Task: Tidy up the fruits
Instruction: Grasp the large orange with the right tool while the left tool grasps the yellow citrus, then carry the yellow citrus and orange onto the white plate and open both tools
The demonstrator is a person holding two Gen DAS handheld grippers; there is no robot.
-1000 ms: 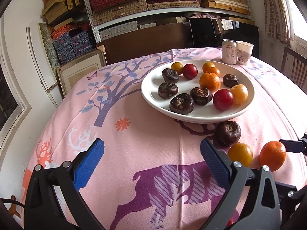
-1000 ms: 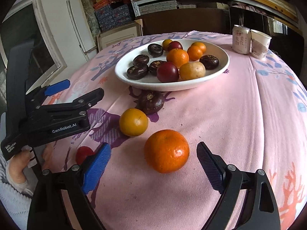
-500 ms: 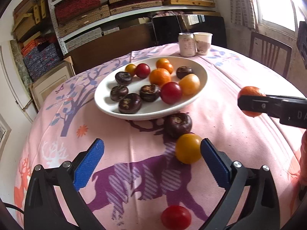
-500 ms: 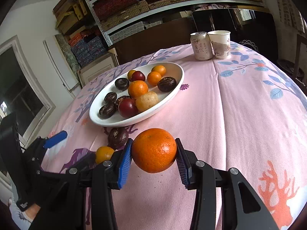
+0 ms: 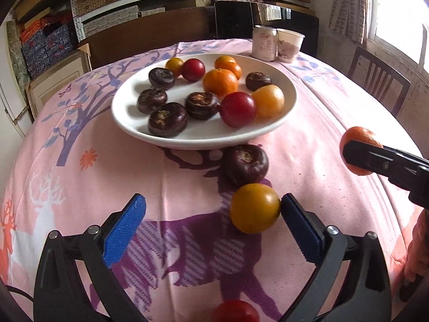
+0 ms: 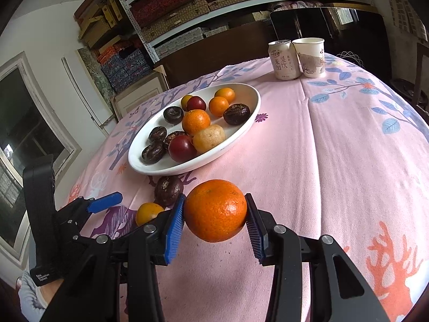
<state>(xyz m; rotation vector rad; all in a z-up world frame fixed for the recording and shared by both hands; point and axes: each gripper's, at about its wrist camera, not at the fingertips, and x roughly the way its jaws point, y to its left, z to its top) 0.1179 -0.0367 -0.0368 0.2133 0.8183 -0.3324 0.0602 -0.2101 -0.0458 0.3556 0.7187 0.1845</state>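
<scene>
A white plate (image 5: 126, 118) (image 6: 241, 139) in the middle of the table holds several dark, orange, red and yellow fruits. My right gripper (image 6: 214, 212) is shut on an orange tangerine (image 6: 215, 210) (image 5: 358, 136), held off the pink cloth. My left gripper (image 5: 211, 225) stands open low over the table; a yellow fruit (image 5: 254, 208) (image 6: 148, 212) lies between its fingers, against the right pad. A dark brown fruit (image 5: 245, 164) (image 6: 168, 190) sits on the cloth just in front of the plate. A red fruit (image 5: 236, 311) lies at the near edge.
A drink can (image 6: 284, 59) and a paper cup (image 6: 311, 57) stand at the far side of the table. Shelves with boxes (image 5: 161, 5) fill the back wall. A wooden chair (image 5: 375, 80) stands at the right. A hand (image 6: 32, 295) holds the left gripper.
My right gripper closed on the tangerine and lifted it off the cloth. My left gripper swung right and came down around the yellow fruit.
</scene>
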